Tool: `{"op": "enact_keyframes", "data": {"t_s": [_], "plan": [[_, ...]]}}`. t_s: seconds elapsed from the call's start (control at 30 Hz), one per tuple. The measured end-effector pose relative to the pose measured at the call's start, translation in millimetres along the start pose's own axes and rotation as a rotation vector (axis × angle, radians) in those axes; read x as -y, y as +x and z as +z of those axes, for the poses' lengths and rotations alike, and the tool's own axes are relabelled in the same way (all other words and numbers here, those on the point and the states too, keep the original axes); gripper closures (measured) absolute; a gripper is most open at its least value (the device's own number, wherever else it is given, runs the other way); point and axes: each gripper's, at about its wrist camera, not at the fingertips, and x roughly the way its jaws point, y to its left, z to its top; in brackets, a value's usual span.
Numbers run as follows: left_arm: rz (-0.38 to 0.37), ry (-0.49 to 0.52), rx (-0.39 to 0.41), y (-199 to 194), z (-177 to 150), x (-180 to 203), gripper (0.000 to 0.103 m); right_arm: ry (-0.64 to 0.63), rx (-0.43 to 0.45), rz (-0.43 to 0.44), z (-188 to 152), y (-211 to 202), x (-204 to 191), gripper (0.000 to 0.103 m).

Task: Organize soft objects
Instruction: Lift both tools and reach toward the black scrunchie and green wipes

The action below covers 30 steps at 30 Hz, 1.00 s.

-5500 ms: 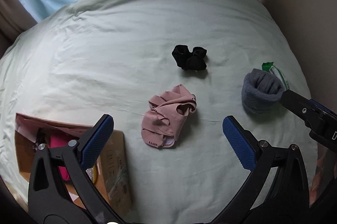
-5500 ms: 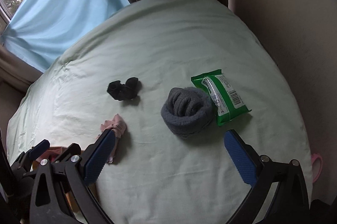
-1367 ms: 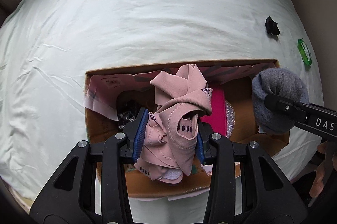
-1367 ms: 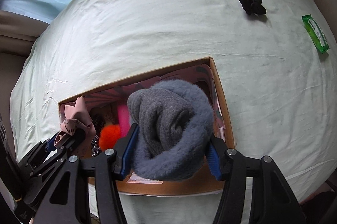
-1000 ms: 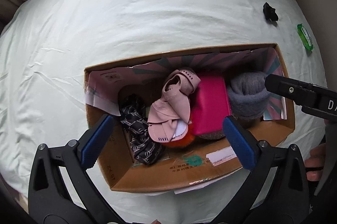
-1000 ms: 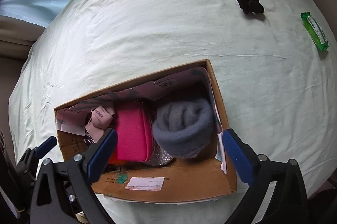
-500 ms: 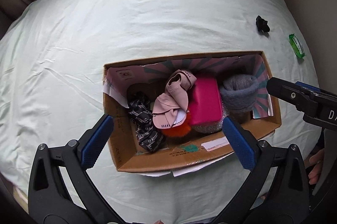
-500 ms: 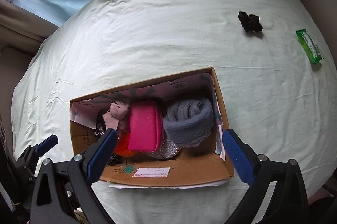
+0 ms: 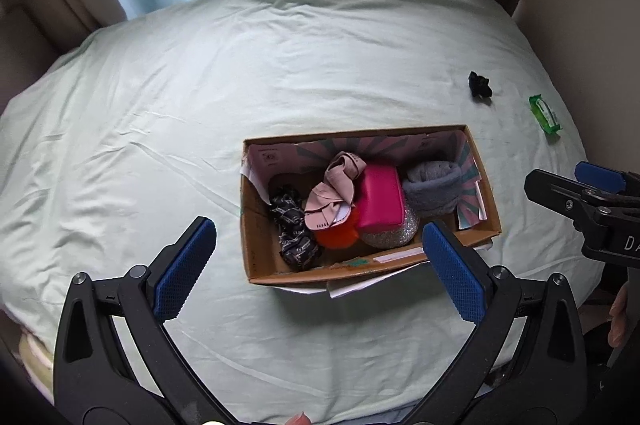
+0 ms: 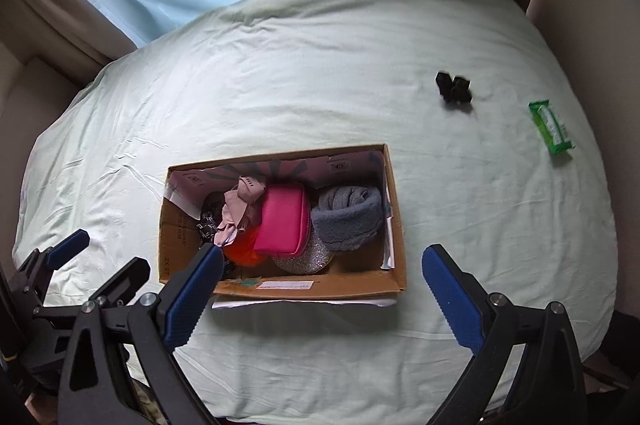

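Both grippers, left (image 9: pixel 320 267) and right (image 10: pixel 326 289), spread wide, empty, above box (image 10: pixel 280 285). Black item (image 10: pixel 454 87) and green packet (image 10: pixel 552 127) lie apart on bed (image 10: pixel 280 65), unobstructed.

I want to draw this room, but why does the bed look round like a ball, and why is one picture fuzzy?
Left wrist view: the fisheye lens bends the bed into a dome, with dark corners; the black socks look sharp. Right wrist view: same bending, but the socks are smeared by motion blur, and the box throws a soft shadow towards the camera.
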Motion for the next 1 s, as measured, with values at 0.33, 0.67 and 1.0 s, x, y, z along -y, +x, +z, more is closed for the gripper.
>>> {"op": "enact_keyframes", "data": {"t_s": [0.33, 0.67, 1.0], "plan": [[0.01, -0.066, 0.135, -75.1, -13.3, -7.6, 0.0, -0.131, 0.227, -0.065, -20.6, -92.5, -4.8, 0.004], [0.113, -0.105, 0.26, -135.1, -15.1, 17.1, 0.0, -0.134, 0.372, -0.067, -28.0, -148.5, 22.5, 0.004], [0.135, -0.113, 0.275, -138.1, 9.0, 94.6, 0.0, -0.155, 0.456, -0.044, -10.9, -178.9, 91.8, 0.004]]}}
